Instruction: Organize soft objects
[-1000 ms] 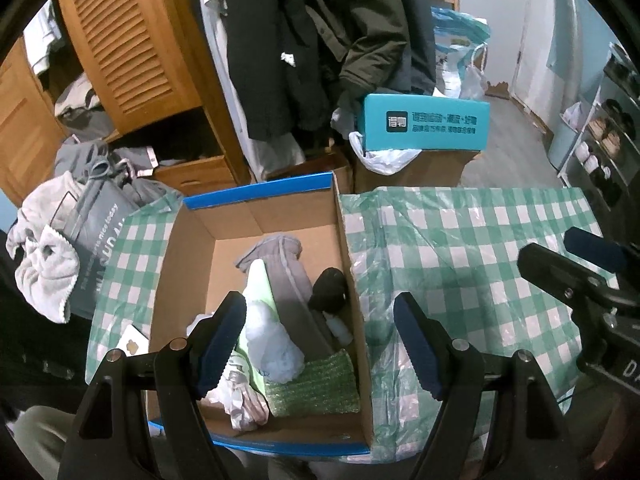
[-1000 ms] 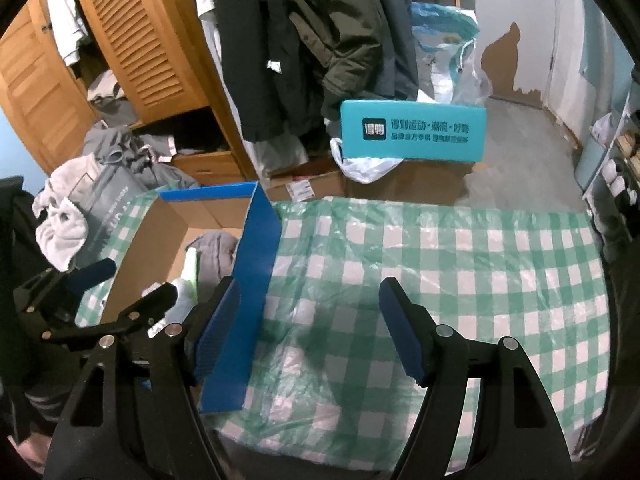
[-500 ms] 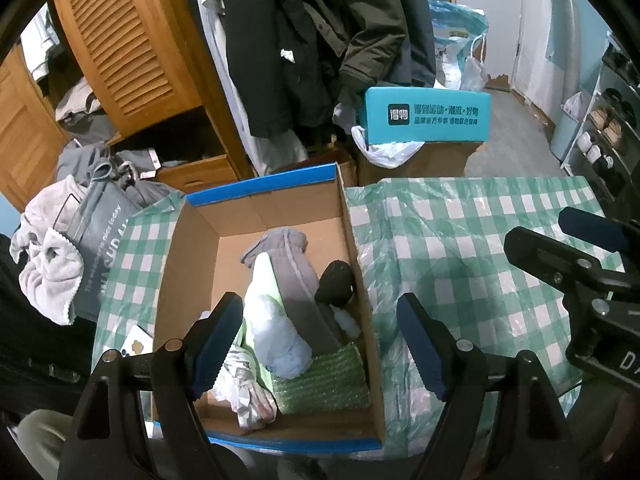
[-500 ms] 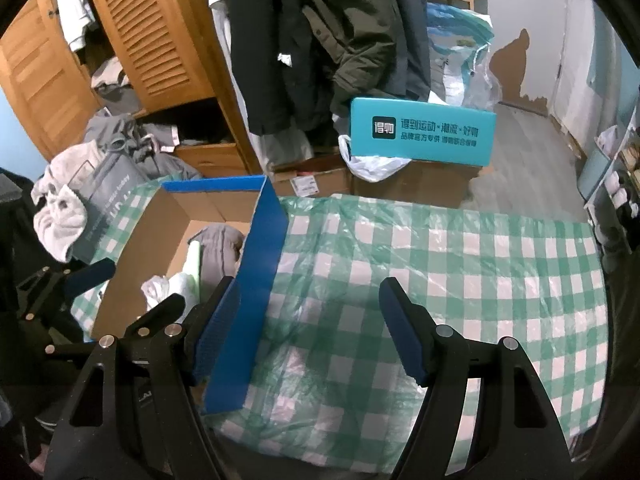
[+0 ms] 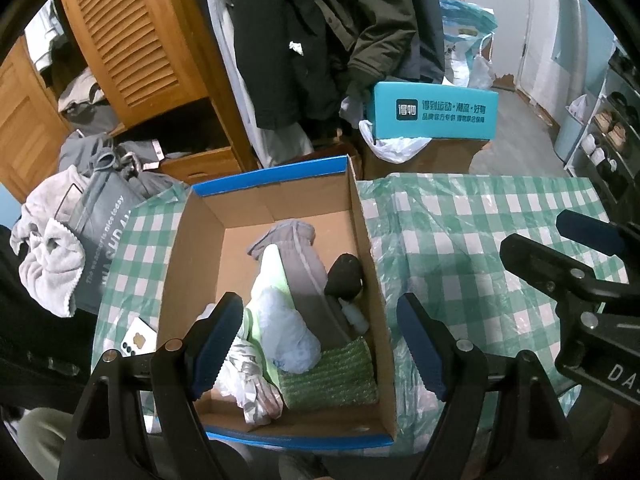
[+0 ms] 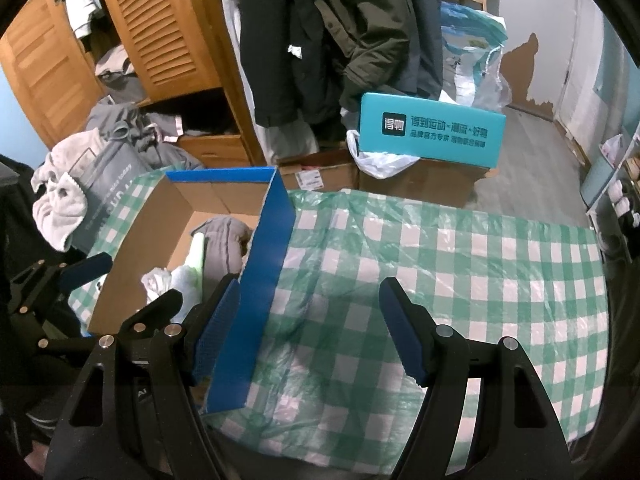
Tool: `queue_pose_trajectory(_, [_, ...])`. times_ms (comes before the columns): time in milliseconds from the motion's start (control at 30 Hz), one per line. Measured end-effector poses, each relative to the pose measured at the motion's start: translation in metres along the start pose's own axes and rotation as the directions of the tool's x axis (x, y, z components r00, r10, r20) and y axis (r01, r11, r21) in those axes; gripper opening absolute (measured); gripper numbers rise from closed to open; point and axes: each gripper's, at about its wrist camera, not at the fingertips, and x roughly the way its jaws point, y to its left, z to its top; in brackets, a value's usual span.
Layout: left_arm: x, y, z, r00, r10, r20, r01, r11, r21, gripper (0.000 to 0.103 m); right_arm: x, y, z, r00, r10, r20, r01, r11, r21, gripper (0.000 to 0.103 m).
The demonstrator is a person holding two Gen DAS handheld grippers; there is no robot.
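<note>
While both tongs hang released and empty, the left gripper (image 5: 320, 340) hovers over an open cardboard box (image 5: 370, 248) holding the soft objects (image 5: 296, 288), the right gripper (image 6: 310, 328) over the checked tablecloth (image 6: 460, 264) beside it; a teal box (image 6: 430, 130) stands beyond

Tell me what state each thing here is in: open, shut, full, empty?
Cardboard box: open, partly filled with soft things.
Grey cloth: lying in the box.
Green bubble wrap: in the box's near corner.
Left gripper: open, empty, above the box.
Right gripper: open, empty.
Wardrobe door: open.
</note>
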Motion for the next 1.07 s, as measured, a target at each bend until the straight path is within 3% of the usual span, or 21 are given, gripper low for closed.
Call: queue_pose_trajectory(1067, [0.002,-0.009,-0.001,1.0,-0.02,-0.019,0.02,1.0,0.018,0.081,0.001,-0.011,-0.008,1.0,-0.011,-0.009,0.011,1.0,0.006,0.072])
